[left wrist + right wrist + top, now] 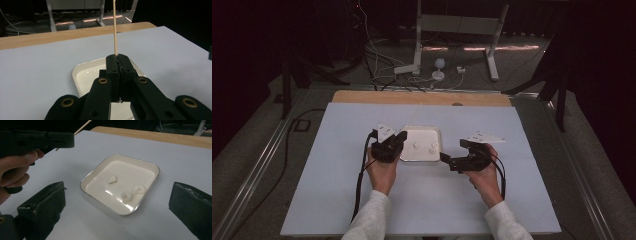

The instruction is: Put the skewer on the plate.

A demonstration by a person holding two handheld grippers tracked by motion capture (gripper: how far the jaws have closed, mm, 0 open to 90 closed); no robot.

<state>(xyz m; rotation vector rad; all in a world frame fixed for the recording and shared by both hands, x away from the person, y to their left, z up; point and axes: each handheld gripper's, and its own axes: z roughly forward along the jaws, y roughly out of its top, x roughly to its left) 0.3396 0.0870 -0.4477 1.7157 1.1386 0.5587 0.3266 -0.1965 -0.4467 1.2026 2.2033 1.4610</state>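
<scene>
High view, surface: pale blue-grey sheet [337, 190] over a wooden table [362, 96] whose far edge shows bare.
High view, room: dark; grey floor with cables and a white metal stand [452, 30] beyond the table.
High view, dish: white square dish [411, 156] at mid-table, small white lumps inside.
High view, hands: left hand [382, 170] holds the left gripper [398, 139] at the dish's left edge; right hand [484, 175] holds the right gripper [453, 154] just right of the dish, pointing toward it.
Left gripper view, jaws: pressed together, pinching the lower end of a thin wooden skewer [115, 30] that rises upright.
Left gripper view, surface: dish rim below the jaws; wooden edge beyond the sheet.
Right gripper view, jaws: spread wide, nothing between the pads, dish ahead of them.
Right gripper view, dish contents: three white lumps [127, 195] on the dish floor, two close together.
Right gripper view, other hand: upper left, gripping the black left gripper, skewer slanting away behind it.
</scene>
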